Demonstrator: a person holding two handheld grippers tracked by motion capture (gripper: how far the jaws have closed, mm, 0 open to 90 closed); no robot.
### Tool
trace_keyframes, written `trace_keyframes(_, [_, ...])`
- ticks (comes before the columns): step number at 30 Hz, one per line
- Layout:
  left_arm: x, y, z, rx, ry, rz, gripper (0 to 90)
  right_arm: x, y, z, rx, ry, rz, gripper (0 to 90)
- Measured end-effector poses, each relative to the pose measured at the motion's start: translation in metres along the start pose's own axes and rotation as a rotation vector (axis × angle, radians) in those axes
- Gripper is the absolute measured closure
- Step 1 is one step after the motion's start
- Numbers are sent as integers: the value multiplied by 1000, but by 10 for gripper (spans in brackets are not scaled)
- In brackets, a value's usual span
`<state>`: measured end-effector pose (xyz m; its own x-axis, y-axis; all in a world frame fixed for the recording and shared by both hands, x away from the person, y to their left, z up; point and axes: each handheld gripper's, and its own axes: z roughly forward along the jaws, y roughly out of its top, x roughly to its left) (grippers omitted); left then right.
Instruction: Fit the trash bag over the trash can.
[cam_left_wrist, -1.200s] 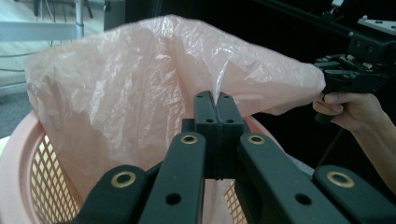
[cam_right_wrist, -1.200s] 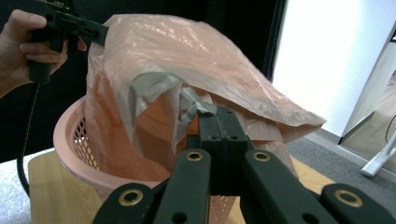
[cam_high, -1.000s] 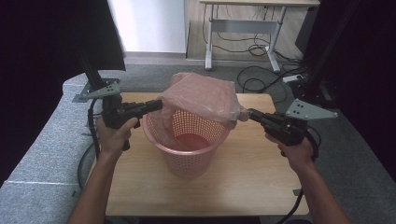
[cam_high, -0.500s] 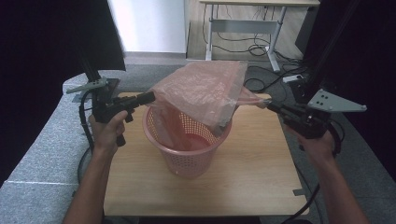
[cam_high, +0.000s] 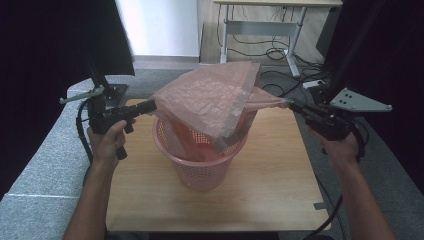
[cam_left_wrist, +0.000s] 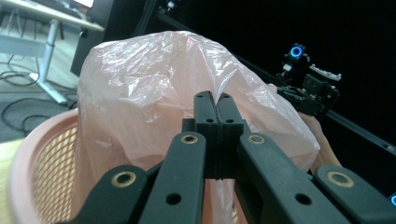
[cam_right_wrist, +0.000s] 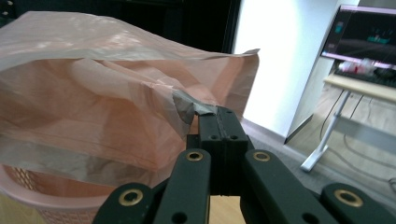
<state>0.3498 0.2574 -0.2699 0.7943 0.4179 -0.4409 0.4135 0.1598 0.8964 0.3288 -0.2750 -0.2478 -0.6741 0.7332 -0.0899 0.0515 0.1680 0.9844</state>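
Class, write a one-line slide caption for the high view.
Two hand-held grippers, left and right, stretch a pink plastic bag over a pink basket on a wooden table.

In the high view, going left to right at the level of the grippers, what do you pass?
Left hand → left gripper → pink bag → right gripper → right hand.
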Motion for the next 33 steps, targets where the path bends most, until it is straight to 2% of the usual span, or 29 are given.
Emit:
trace_keyframes(1, [5, -4, -4, 8, 19, -11, 898, -4, -9, 6, 14, 1, 17, 900])
trace_keyframes(4, [9, -8, -8, 18, 33, -18, 898, -9, -17, 11, 30, -2, 34, 900])
trace_keyframes(5, [11, -10, -9, 23, 41, -20, 898, -14, -26, 16, 48, -2, 51, 900])
trace_keyframes(8, [16, -15, -10, 44, 64, -19, 898, -17, -35, 20, 70, -7, 63, 900])
trace_keyframes(10, [18, -18, -12, 56, 77, -20, 898, -20, -44, 23, 97, -25, 60, 900])
trace_keyframes(11, [21, -20, -15, 65, 93, -25, 898, -26, -53, 25, 115, -42, 78, 900])
trace_keyframes(12, [21, -20, -15, 65, 93, -25, 898, -26, -53, 25, 115, -42, 78, 900])
trace_keyframes(17, [30, -23, -22, 71, 116, -51, 898, -44, -70, 24, 130, -69, 144, 900])
trace_keyframes(21, [36, -25, -22, 80, 125, -69, 898, -45, -73, 27, 132, -65, 158, 899])
trace_keyframes(23, [36, -28, -22, 80, 120, -72, 898, -42, -76, 28, 113, -53, 160, 880])
trace_keyframes(25, [35, -30, -22, 84, 116, -65, 898, -38, -77, 21, 110, -48, 145, 738])
trace_keyframes(28, [35, -30, -24, 84, 115, -63, 898, -33, -79, 1, 91, -51, 149, 618])
trace_keyframes(30, [35, -29, -25, 78, 109, -69, 898, -30, -82, -13, 80, -59, 154, 594])
trace_keyframes(32, [34, -29, -24, 80, 109, -67, 898, -20, -83, -26, 63, -38, 146, 569])
trace_keyframes(33, [33, -30, -22, 80, 106, -67, 898, -20, -83, -26, 63, -38, 146, 569])
